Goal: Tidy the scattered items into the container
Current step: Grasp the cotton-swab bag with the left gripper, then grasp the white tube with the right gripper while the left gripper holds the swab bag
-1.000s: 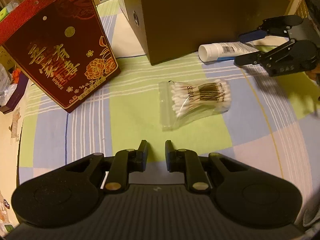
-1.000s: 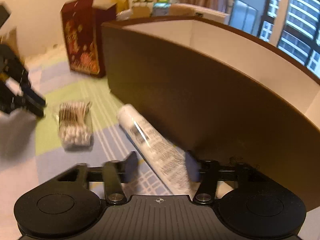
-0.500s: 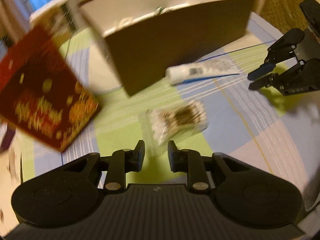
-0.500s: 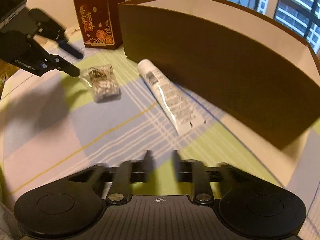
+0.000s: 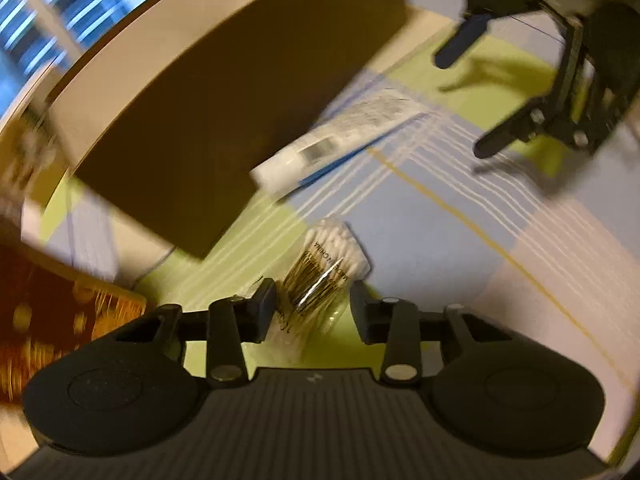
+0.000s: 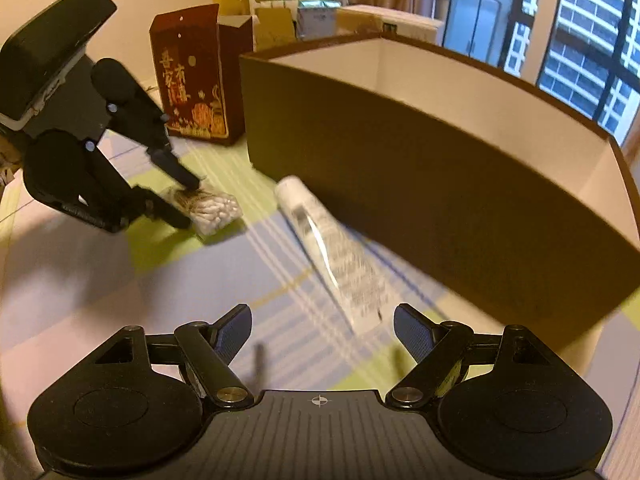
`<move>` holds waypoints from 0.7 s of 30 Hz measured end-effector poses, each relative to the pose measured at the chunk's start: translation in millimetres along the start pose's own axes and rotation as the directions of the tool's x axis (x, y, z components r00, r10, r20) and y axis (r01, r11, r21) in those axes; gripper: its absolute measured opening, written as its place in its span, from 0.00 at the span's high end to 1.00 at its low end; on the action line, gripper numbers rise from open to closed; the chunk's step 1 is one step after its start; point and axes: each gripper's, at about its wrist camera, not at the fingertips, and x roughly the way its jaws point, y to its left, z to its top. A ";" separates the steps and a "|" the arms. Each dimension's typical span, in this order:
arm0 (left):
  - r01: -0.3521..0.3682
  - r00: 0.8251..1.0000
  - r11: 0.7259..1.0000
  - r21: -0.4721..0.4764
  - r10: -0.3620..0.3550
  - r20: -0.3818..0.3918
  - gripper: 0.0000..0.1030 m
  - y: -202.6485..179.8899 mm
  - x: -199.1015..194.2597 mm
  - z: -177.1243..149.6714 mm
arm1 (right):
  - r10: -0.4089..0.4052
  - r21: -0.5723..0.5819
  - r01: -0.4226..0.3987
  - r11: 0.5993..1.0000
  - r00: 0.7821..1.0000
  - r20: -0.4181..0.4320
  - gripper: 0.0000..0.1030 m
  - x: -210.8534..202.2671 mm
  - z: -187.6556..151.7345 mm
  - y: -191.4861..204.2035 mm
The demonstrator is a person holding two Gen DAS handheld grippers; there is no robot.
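While right hand-held gripper (image 6: 322,330) jaws widened, left hand-held gripper (image 5: 313,308) reached swab bag (image 5: 320,274).

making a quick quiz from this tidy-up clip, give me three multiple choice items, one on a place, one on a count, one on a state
1. Where does the white tube lie?
A. inside the box
B. on the cloth beside the brown box
C. on the red carton

2. How many loose items lie on the checked cloth?
A. two
B. four
C. none

3. How do the right gripper jaws stand?
A. clamped on the tube
B. wide open, empty
C. shut tight

Answers: 1 B, it lies along the box's outer wall. 2 A, tube and cotton swab bag. 3 B, nothing is between the fingers.
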 end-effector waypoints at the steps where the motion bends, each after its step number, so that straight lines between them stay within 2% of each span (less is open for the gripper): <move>1: -0.016 1.000 0.999 -0.048 0.015 -0.012 0.78 5.8 -1.1 -3.2 | 0.000 -0.006 0.000 1.000 1.000 0.006 0.18 4.4 3.1 -0.5; 4: -0.059 0.997 0.973 -0.223 0.046 -0.065 0.80 27.3 -5.4 -17.6 | 0.002 -0.019 -0.001 1.000 1.000 0.016 0.18 20.6 12.7 -2.9; 6: -0.070 0.996 0.937 -0.341 0.044 -0.083 0.80 40.6 -9.6 -29.3 | 0.001 -0.027 0.000 1.000 1.000 0.020 0.18 33.8 19.5 -5.2; 8: -0.060 0.996 0.908 -0.414 0.027 -0.085 0.80 48.3 -13.9 -36.9 | -0.001 -0.026 0.002 1.000 1.000 0.017 0.18 45.5 24.5 -6.0; 10: -0.055 0.996 0.896 -0.440 0.019 -0.088 0.80 49.1 -15.9 -41.0 | -0.004 -0.017 0.005 1.000 1.000 0.011 0.30 56.2 28.3 -0.1; 13: -0.059 0.996 0.894 -0.443 0.020 -0.091 0.80 46.3 -18.2 -44.8 | -0.014 0.044 0.014 0.999 1.000 0.007 0.39 65.4 31.0 -1.7; 14: -0.058 0.996 0.892 -0.448 0.020 -0.089 0.80 46.6 -19.0 -45.8 | -0.011 0.066 0.010 0.998 1.000 0.012 0.47 65.5 31.0 -3.3; 16: -0.044 0.997 0.887 -0.459 0.012 -0.072 0.79 49.3 -22.4 -47.7 | 0.001 0.075 -0.001 0.997 1.000 0.000 0.51 62.6 31.5 -2.4; 18: -0.021 0.999 0.884 -0.466 0.001 -0.043 0.71 52.8 -28.1 -47.3 | 0.021 0.053 -0.020 0.998 0.999 -0.026 0.59 56.3 32.5 4.2; 19: -0.010 1.000 0.883 -0.468 -0.003 -0.028 0.61 53.8 -30.2 -46.2 | 0.024 0.043 -0.022 0.999 0.999 -0.043 0.60 53.2 32.6 7.4; 20: -0.001 1.000 0.884 -0.467 -0.005 -0.012 0.55 54.3 -32.4 -44.2 | 0.024 0.040 -0.021 0.999 0.998 -0.061 0.61 49.7 31.9 8.6; 21: 0.008 1.000 0.887 -0.462 -0.006 0.006 0.53 54.7 -35.0 -41.6 | 0.022 0.046 -0.018 0.999 0.997 -0.078 0.61 45.8 30.7 9.3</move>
